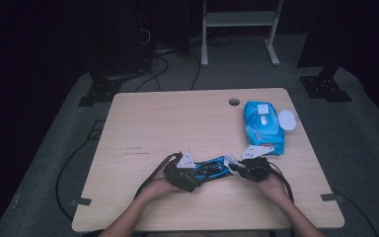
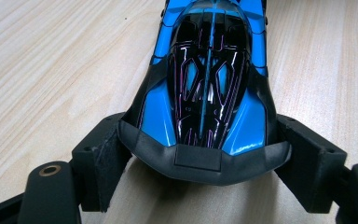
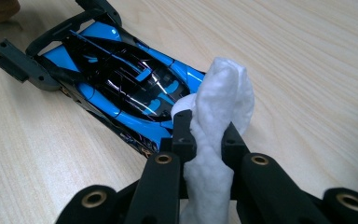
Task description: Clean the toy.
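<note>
A blue and black toy car [image 1: 211,169] lies on the wooden table [image 1: 177,123] near its front edge. My left gripper [image 1: 190,174] is shut on the car's rear end; in the left gripper view its two jaws clamp the black tail of the toy car [image 2: 205,116] from both sides. My right gripper [image 1: 237,170] is shut on a bunched white wipe [image 3: 223,112]. The wipe [image 1: 231,161] touches the toy car's [image 3: 121,79] other end. In the right gripper view the left gripper [image 3: 51,56] holds the far end of the car.
A blue pack of wet wipes [image 1: 263,126] lies at the right of the table, its white lid [image 1: 286,120] flipped open beside it. A round cable hole [image 1: 234,102] is near the far edge. Cables trail off the table's front on both sides.
</note>
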A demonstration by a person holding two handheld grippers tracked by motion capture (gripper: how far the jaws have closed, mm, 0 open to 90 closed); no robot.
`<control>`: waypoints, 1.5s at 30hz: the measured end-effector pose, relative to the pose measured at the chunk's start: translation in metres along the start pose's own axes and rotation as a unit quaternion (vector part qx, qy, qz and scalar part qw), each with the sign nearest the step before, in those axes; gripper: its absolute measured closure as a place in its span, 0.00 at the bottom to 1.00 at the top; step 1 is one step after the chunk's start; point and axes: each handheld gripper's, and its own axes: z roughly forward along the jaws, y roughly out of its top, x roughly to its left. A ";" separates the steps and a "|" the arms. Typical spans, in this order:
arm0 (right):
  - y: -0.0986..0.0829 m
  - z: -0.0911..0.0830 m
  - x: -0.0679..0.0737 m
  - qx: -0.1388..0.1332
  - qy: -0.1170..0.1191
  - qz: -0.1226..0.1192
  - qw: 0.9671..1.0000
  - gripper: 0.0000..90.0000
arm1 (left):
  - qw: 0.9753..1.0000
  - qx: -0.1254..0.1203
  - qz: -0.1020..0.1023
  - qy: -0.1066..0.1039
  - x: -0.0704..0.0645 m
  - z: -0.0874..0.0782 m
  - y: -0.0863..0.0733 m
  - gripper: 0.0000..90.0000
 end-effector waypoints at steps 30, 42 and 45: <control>0.027 0.012 0.037 -0.017 0.068 -0.030 0.997 0.90 | 1.000 -0.002 -0.002 0.002 -0.001 0.000 0.000 0.25; 0.051 0.051 0.066 -0.011 0.111 -0.050 0.993 0.90 | 1.000 -0.002 -0.001 0.002 -0.001 0.000 -0.001 0.25; 0.050 0.047 0.061 -0.012 0.101 -0.050 0.994 0.90 | 1.000 -0.002 0.000 0.002 -0.001 0.000 -0.001 0.25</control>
